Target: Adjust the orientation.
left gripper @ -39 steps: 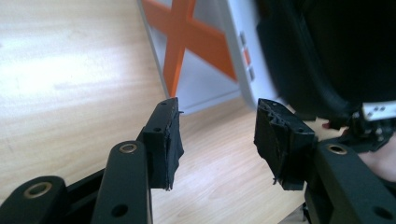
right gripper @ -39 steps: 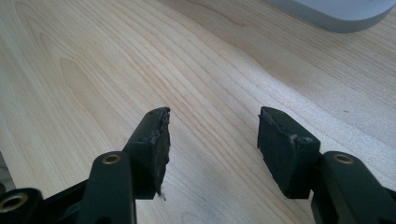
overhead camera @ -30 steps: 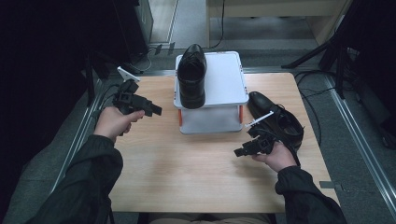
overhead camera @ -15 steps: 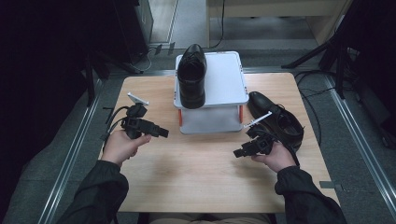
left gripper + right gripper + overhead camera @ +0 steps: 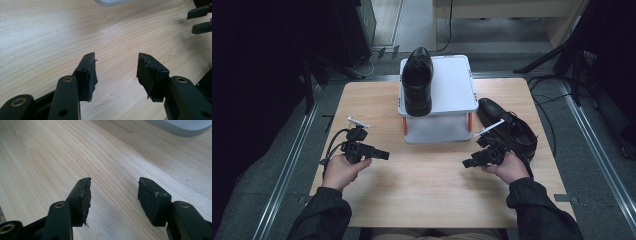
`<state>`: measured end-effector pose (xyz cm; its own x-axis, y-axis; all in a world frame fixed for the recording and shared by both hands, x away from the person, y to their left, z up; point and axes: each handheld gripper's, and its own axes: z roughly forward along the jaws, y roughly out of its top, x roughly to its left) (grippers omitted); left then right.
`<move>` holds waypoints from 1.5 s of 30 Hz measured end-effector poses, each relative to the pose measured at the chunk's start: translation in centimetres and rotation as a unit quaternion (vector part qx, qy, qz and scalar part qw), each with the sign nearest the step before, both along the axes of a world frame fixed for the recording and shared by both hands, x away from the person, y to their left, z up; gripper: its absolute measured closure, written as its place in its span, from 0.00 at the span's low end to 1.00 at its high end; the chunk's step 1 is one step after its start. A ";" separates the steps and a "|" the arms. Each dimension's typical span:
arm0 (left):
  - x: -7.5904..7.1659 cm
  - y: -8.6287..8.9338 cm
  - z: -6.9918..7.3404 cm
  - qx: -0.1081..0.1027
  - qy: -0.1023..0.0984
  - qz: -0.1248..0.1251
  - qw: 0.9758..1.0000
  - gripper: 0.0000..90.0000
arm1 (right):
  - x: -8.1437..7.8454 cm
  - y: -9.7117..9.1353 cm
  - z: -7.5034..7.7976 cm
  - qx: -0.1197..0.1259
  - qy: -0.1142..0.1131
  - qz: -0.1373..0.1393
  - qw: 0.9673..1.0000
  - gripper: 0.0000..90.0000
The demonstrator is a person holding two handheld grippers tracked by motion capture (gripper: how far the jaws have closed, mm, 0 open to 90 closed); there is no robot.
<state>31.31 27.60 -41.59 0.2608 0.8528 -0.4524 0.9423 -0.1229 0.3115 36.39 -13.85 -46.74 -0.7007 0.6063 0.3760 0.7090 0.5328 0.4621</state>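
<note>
From the high view I see my left hand-held gripper (image 5: 379, 155) low over the wooden surface (image 5: 427, 195), near its left side, pointing toward the middle. My left hand (image 5: 343, 170) wraps its grip, and its cable loops out to the left. In the left gripper view the left hand-held gripper (image 5: 116, 66) has its jaws spread well apart with bare wood grain between them; the worn black pads (image 5: 91, 75) hold nothing.

My right hand-held gripper (image 5: 468, 162) sits on the right side of the surface, aimed left toward the other one, with my right hand (image 5: 509, 167) behind it. In the right gripper view the right hand-held gripper (image 5: 113, 190) also has its jaws wide apart, empty, over plain wood.

Toward the far edge stands a white two-level stand (image 5: 452, 95) with orange posts. One black dress shoe (image 5: 417, 80) lies on its top, on the left half, the toe pointing away from me and the heel at the near edge. A second black shoe (image 5: 507, 127) lies on the surface just right of the stand, close behind my right hand. A corner of the stand (image 5: 180, 126) shows at the top of the right gripper view.

The two hand-held grippers are well apart from each other, and neither touches a shoe.
</note>
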 end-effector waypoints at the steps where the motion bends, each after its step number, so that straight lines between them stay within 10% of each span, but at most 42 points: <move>1: -0.1 0.0 -0.1 -0.003 0.002 0.004 1.000 0.54 | 0.0 0.0 0.0 0.000 0.000 0.000 1.000 0.50; 20: -0.3 1.3 -0.8 -0.005 -0.015 0.002 1.000 0.54 | 0.2 -1.1 0.4 0.020 0.006 -0.014 1.000 0.50; 45: 0.6 1.0 -1.5 0.017 -0.019 -0.013 1.000 0.53 | 3.6 -9.3 8.3 -0.020 -0.008 -0.072 0.997 0.54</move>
<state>31.89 28.61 -43.12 0.2997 0.8598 -0.4134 0.9263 -0.1584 0.3419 39.97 -23.17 -38.47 -0.6112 0.7148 0.3399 0.7722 0.4442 0.4544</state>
